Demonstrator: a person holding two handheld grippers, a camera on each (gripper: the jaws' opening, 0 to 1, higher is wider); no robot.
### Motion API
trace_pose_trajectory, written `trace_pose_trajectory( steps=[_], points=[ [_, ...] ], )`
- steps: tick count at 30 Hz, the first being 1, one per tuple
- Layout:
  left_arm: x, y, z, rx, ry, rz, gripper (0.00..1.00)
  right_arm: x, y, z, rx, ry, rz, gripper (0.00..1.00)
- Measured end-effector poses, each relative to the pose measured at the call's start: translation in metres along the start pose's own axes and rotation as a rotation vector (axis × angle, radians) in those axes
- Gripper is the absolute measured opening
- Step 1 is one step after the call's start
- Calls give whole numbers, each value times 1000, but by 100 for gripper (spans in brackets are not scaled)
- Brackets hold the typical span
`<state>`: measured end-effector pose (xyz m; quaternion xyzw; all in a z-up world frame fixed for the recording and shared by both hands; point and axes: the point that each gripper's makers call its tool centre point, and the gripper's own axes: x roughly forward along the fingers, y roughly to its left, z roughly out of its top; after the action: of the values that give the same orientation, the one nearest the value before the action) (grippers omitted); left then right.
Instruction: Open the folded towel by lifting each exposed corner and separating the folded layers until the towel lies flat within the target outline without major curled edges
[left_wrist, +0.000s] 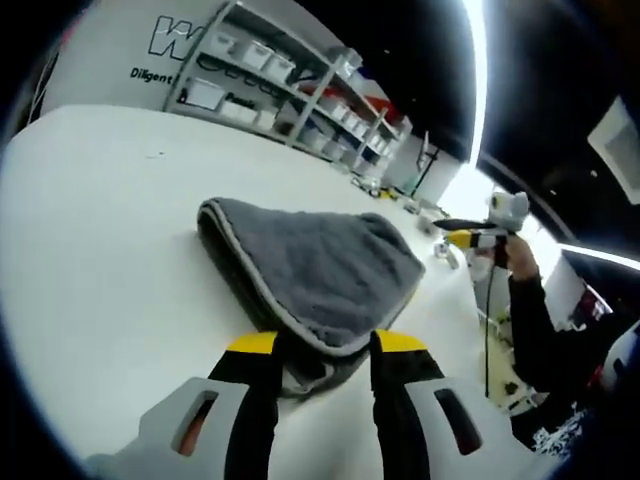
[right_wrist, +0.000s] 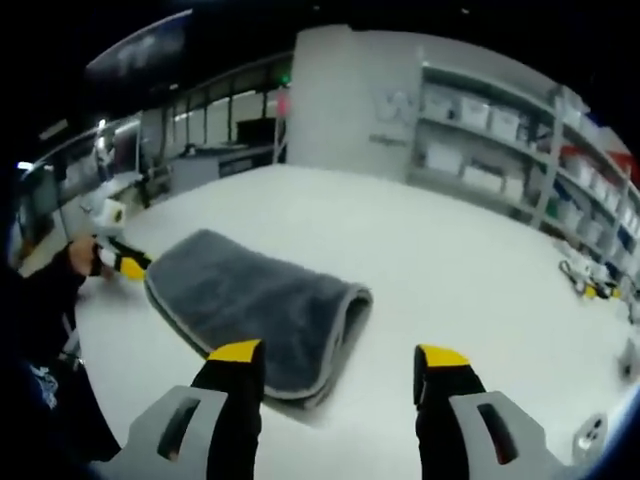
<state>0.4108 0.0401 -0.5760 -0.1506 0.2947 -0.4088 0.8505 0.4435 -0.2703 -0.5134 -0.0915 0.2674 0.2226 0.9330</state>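
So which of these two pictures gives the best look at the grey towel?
The right gripper view: the folded grey towel lies whole on the white table, its rolled fold and pale edging clear. In the left gripper view the towel is nearer, but its near corner sits hidden between the left gripper jaws.

A white table (right_wrist: 400, 240) carried a folded grey towel (right_wrist: 255, 300), lying directly on its top. A few small items (right_wrist: 585, 285) sat near the far edge.

towel's (left_wrist: 315, 265) near corner hidden between left tongs (left_wrist: 325, 347), wall lettering (left_wrist: 170, 40) cut off by shelving (left_wrist: 290, 85)
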Motion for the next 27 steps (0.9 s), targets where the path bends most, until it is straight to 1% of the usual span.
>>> trace_pose_trajectory(
  steps=[2,3,4,6,8,10,13,15,18,20,23,25,26,27],
  points=[
    [1,-2,2,-24,-9,-17,32,10,4,-7,10,15,20,57],
    [1,-3,3,-36,-11,-29,33,13,4,-7,29,8,17,58],
    [2,-2,2,-43,-9,-32,32,16,1,-4,71,-21,0,59],
    [2,-1,2,-47,-8,-26,29,20,0,-7,91,-19,7,52],
    [2,1,2,-52,-9,-18,27,22,3,-8,115,-22,17,44],
    [2,1,2,-59,-11,-23,27,25,3,-9,145,-22,21,43],
    [4,3,0,-53,-4,-15,26,32,8,-16,144,10,27,41],
    [7,4,-2,-51,4,-12,26,38,6,-17,148,13,14,36],
    [8,7,-5,-35,21,6,21,46,8,-17,159,35,25,37],
    [8,8,-5,-31,22,9,20,53,10,-17,172,44,35,37],
    [9,7,-7,-27,28,5,18,64,11,-22,179,72,40,36],
    [10,7,-9,-19,33,5,17,70,9,-23,184,72,37,31],
    [10,7,-9,-14,35,7,16,71,9,-21,204,64,39,30],
    [10,7,-9,-12,35,8,16,70,12,-20,223,62,46,31]
  ],
)
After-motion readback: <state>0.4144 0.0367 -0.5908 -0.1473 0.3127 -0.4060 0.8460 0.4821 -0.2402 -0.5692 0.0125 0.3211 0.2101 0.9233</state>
